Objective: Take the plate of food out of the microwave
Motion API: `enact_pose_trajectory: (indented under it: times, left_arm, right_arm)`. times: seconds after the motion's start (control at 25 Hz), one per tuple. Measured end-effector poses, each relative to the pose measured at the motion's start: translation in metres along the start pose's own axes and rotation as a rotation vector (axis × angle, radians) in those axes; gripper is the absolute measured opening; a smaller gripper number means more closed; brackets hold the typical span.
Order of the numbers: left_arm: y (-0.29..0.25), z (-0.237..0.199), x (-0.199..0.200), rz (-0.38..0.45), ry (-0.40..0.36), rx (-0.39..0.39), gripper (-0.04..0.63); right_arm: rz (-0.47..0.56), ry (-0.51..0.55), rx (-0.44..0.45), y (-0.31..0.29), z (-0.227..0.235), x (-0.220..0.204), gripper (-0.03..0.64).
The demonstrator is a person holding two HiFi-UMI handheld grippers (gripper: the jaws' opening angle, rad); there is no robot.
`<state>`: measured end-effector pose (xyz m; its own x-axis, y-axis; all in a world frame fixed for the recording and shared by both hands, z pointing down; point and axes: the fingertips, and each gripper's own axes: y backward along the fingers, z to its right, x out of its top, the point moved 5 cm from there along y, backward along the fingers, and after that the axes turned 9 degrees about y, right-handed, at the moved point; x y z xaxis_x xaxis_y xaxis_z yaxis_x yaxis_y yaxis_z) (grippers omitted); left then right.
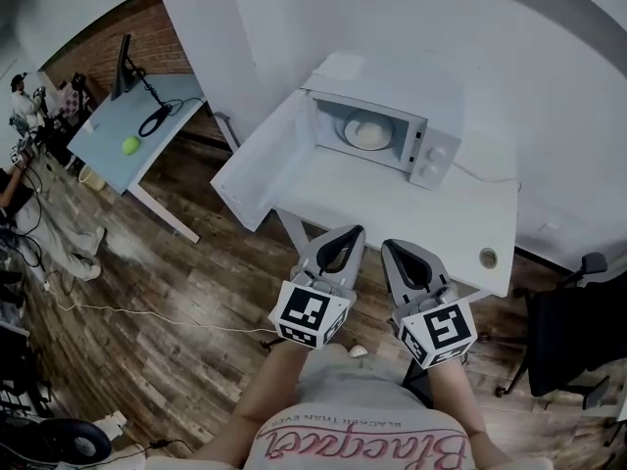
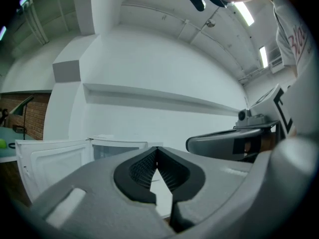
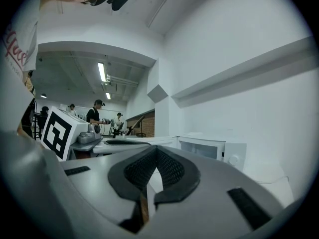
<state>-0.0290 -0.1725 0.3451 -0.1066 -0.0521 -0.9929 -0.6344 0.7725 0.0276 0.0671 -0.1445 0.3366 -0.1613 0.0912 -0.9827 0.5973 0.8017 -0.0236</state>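
Note:
A white microwave (image 1: 392,130) stands at the back of a white table (image 1: 470,223), its door (image 1: 260,169) swung wide open to the left. Inside lies a white plate with pale food (image 1: 367,133). My left gripper (image 1: 353,231) and right gripper (image 1: 390,246) are side by side, short of the table's near edge, both pointing at the microwave. Both are shut with nothing between the pads. The left gripper (image 2: 157,151) faces the microwave (image 2: 119,148) and its open door (image 2: 50,163). In the right gripper view, the right gripper (image 3: 157,150) has the microwave (image 3: 212,147) ahead to the right.
A small round object (image 1: 488,258) lies near the table's front right corner. A light blue desk (image 1: 132,130) with a green ball (image 1: 130,145) stands to the left. A black chair (image 1: 573,336) is at the right. People (image 3: 95,114) stand far off in the room.

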Motion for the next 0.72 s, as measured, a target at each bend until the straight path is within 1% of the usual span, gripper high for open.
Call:
enact_pose_trajectory:
  times: [0.12, 0.28, 0.48, 0.72]
  left_arm:
    - [-0.007, -0.005, -0.001, -0.011, 0.005, 0.001, 0.008]
    - [-0.015, -0.008, -0.005, -0.021, -0.001, 0.012, 0.008]
    - [-0.028, -0.015, -0.017, -0.071, 0.064, -0.012, 0.008]
    - [-0.05, -0.033, -0.015, -0.047, 0.082, -0.009, 0.008]
  right_arm:
    - [-0.001, -0.008, -0.004, -0.002, 0.005, -0.003, 0.011]
    - [-0.013, -0.029, -0.033, -0.005, 0.015, -0.009, 0.011]
    - [-0.015, -0.018, -0.021, -0.013, 0.022, -0.016, 0.011]
    - [-0.02, -0.03, -0.027, -0.035, 0.04, -0.022, 0.011]
